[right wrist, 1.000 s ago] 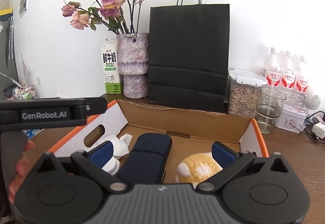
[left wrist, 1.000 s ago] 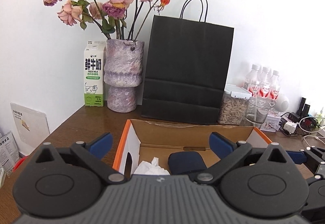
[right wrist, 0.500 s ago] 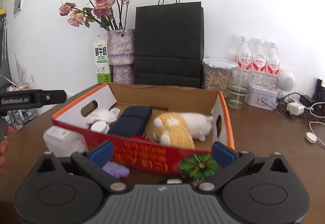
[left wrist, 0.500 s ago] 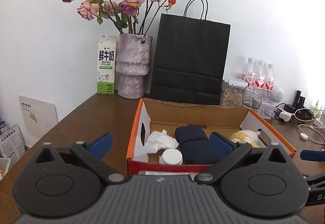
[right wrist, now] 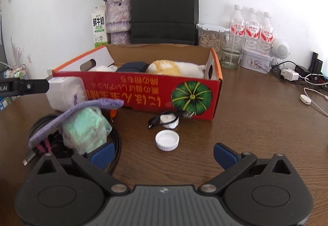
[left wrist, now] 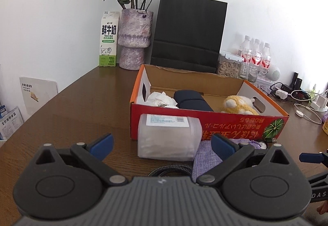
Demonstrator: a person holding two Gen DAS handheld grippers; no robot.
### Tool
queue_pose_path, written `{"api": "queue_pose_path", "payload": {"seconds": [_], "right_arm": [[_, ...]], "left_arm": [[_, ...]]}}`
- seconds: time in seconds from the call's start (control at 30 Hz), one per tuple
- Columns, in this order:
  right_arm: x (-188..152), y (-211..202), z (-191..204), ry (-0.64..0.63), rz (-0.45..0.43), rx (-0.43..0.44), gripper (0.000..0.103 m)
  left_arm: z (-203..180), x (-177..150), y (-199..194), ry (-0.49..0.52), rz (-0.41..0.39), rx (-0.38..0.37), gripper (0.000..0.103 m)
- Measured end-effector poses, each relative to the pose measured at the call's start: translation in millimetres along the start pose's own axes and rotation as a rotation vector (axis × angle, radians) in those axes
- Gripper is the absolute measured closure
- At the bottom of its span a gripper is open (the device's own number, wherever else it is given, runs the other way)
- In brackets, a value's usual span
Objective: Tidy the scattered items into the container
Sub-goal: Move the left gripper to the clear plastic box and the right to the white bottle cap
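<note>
A red cardboard box [left wrist: 235,123] [right wrist: 155,92] holds crumpled tissue [left wrist: 162,98], a dark blue case [left wrist: 191,101] and a yellow plush toy [left wrist: 237,105] [right wrist: 170,67]. In front of it lie a translucent plastic container [left wrist: 169,139] [right wrist: 65,91], a purple cloth [left wrist: 207,156] [right wrist: 78,111], a green wrapped packet [right wrist: 86,129], black cables [right wrist: 116,144], a white cap [right wrist: 167,140] and a small white piece [right wrist: 169,120]. My left gripper [left wrist: 162,144] is open, just short of the container. My right gripper [right wrist: 163,152] is open, just short of the cap.
Behind the box stand a milk carton [left wrist: 108,39], a vase of roses [left wrist: 135,39], a black paper bag [left wrist: 188,35], a seed jar [right wrist: 211,38], a glass [right wrist: 231,55] and water bottles [right wrist: 252,29]. Chargers and cables [right wrist: 303,80] lie at the right.
Both grippers have pulled back from above the box and lowered toward the table. The items in front of the box have come into view. Both stay open.
</note>
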State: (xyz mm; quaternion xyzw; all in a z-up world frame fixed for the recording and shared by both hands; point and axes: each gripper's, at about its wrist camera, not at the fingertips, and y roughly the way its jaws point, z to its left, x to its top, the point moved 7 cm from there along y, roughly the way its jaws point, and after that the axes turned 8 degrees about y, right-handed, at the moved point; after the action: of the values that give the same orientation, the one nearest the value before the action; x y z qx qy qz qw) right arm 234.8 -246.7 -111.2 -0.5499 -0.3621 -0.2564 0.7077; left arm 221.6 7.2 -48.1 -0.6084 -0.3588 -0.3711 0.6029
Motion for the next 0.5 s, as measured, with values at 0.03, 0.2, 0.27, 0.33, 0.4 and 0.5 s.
{"api": "queue_pose_path", "payload": {"seconds": [0.03, 0.2, 0.27, 0.33, 0.4, 0.5], "right_arm": [[-1, 1, 0, 0.000, 0.004, -0.003, 0.000], [-4, 9, -5, 0.012, 0.036, -0.036, 0.000], [-7, 14, -7, 0.023, 0.060, -0.027, 0.000], [-9, 18, -8, 0.026, 0.072, -0.026, 0.000], [-9, 19, -8, 0.018, 0.068, -0.039, 0.000], [-10, 19, -9, 0.023, 0.062, -0.044, 0.000]], "left_arm": [[1, -1, 0, -0.002, 0.003, 0.002, 0.000], [3, -5, -3, -0.015, 0.013, 0.006, 0.000], [3, -9, -2, -0.015, 0.025, 0.010, 0.000], [4, -12, 0, -0.015, 0.038, 0.015, 0.000], [5, -15, 3, -0.018, 0.050, 0.018, 0.000], [6, -18, 7, -0.020, 0.070, 0.025, 0.000]]}}
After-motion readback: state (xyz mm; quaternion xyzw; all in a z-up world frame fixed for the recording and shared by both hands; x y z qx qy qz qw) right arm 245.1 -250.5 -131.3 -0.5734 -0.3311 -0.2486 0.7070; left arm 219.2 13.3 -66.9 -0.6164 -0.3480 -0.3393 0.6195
